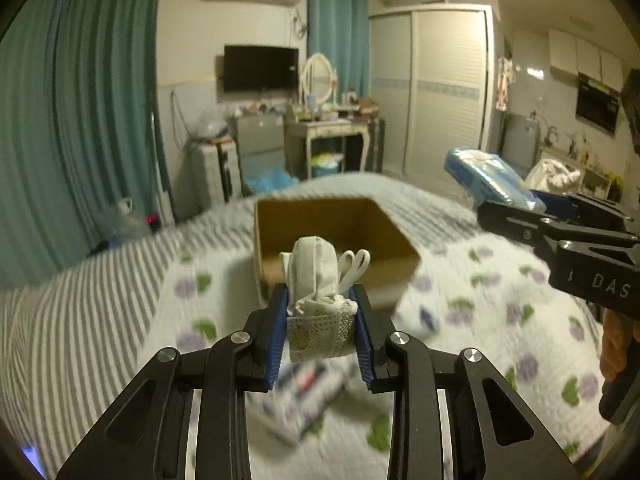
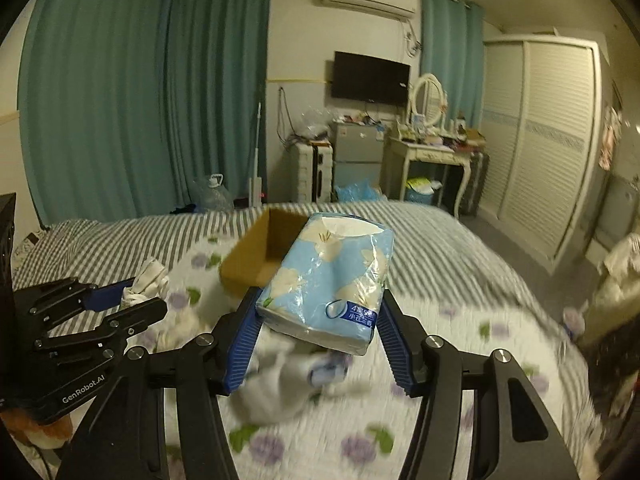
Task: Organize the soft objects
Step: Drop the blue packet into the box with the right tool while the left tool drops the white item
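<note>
Clamped in my left gripper [image 1: 322, 320], a folded mask [image 1: 318, 308], and in my right gripper [image 2: 320, 334] a tissue pack [image 2: 330, 280], could slip short of the box [image 1: 400, 236].

Both wrist views look forward over the bed [image 1: 100, 280], close above, sharing the cardboard box [image 1: 340, 220].

A home bedroom: quilted bed [image 2: 460, 280], wardrobe [image 2: 540, 140], dressing table [image 2: 424, 152] (oval mirror on top), wall television [image 2: 370, 78].
</note>
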{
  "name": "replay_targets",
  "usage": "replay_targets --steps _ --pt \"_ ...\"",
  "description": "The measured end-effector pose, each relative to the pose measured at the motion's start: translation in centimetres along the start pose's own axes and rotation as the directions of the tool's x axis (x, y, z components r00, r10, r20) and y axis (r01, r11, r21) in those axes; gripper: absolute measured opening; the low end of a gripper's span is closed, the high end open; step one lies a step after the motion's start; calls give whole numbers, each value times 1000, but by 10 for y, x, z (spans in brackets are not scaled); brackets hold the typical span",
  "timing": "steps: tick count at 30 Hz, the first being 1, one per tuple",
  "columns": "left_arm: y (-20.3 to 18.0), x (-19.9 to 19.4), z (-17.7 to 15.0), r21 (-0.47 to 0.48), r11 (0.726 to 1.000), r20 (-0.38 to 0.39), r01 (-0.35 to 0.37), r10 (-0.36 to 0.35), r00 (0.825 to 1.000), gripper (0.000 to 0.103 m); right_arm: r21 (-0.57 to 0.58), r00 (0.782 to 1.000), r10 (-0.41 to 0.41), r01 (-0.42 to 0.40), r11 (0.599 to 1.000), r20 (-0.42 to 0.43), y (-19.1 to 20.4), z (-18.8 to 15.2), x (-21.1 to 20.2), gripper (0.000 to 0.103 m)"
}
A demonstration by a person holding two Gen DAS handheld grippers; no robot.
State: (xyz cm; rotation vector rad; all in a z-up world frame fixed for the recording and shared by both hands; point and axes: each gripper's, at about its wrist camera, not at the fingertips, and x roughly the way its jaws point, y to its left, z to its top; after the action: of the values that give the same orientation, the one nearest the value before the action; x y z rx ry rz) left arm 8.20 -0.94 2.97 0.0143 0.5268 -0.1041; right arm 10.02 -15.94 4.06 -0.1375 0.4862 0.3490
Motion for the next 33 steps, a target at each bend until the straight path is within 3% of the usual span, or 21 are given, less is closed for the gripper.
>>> replay_targets --steps 7,13,18,21,23,25,33 --pt "2 82 41 27 999 -16 -17 18 1000 30 -20 999 27 -28 999 -18 -13 45 75 57" --pt "5 157 36 49 999 -92 -16 21 996 30 41 996 61 -58 997 -72 -38 35 145 57" --pt "1 185 28 73 997 -105 -22 29 994 32 86 988 83 -72 994 -132 -56 16 192 58" --pt "-2 191 26 108 992 -97 -70 80 992 39 92 984 82 -69 993 -156 -61 8 203 60" --pt "-3 188 28 109 990 -92 -85 95 991 73 82 986 66 -54 995 -151 -66 8 203 70" --pt "0 178 30 92 992 -65 -90 96 993 83 75 990 53 -44 996 -129 -67 11 192 76" --pt "9 85 61 77 992 48 -104 101 994 84 55 999 -29 31 998 -36 -61 47 97 83"
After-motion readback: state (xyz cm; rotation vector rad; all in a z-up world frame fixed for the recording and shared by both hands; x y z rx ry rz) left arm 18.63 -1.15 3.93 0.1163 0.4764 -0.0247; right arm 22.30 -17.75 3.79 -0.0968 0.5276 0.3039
